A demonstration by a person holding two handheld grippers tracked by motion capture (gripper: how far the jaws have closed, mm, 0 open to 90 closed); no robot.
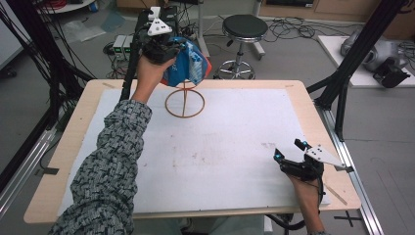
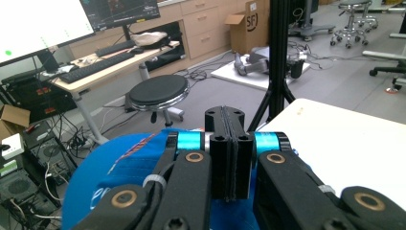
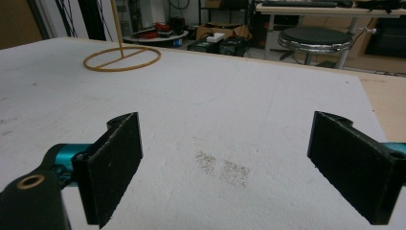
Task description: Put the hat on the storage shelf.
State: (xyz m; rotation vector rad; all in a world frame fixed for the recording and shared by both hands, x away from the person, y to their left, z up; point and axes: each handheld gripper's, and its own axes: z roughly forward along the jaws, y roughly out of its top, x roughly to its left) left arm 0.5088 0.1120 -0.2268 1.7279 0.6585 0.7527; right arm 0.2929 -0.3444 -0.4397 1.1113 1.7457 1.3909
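**Blue cap pinched above a wooden ring stand**

Blue fabric with red and white print, a soft cap, hangs from the left gripper, which a hand in a patterned sleeve holds up over the far edge of the bench. In the left gripper view the two black fingers stand pressed flat together with a thin edge of the blue cloth caught between them, and the rest of the cap bulges out below and to the left of the fingers.

Just under the cap and those fingers stands a thin wooden stand: a flat ring base with a cross bar on the white sheet, and a slim upright rod rising toward the cap. Whether the cap touches the rod's top cannot be told.

Well apart from all this, near the bench's right front corner, the right gripper rests low over the white sheet. Its fingers are spread wide with nothing between them, and the wooden stand lies far ahead of them to the left.
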